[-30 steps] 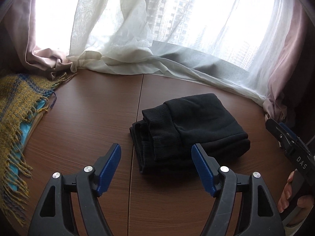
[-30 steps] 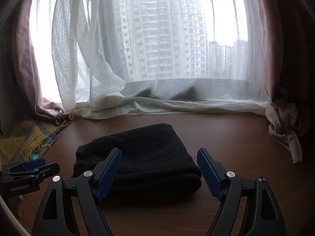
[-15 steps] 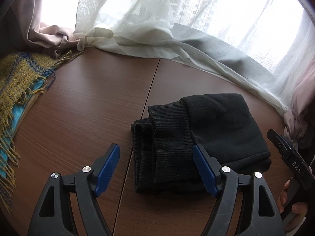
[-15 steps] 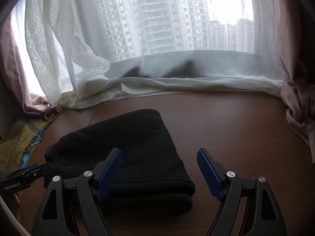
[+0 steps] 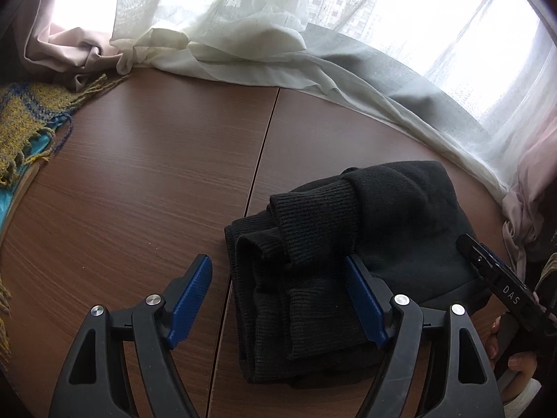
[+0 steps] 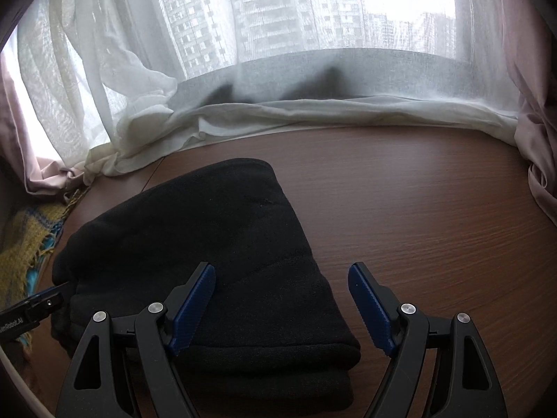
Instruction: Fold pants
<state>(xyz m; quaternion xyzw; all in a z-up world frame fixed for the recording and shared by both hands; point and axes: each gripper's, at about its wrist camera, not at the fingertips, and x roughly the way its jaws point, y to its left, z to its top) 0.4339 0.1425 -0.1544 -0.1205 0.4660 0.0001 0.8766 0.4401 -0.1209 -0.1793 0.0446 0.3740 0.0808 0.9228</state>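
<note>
Brown table, folded pants, both grippers spread

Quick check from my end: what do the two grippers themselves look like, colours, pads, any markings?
Both match: the left gripper and right gripper have black plastic fingers with triangular cut-outs, silver rivets and ribbed blue pads. The right one carries white "DAS" lettering, the left one "GenRobot.AI". No cables show.

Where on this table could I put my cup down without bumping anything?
Bare wood lies left of the folded black pants, between them and the yellow fringed scarf, and right of them toward the pink curtain. Crowded: the back edge under the white sheer curtain, and near the pants, where both open grippers hover.
</note>
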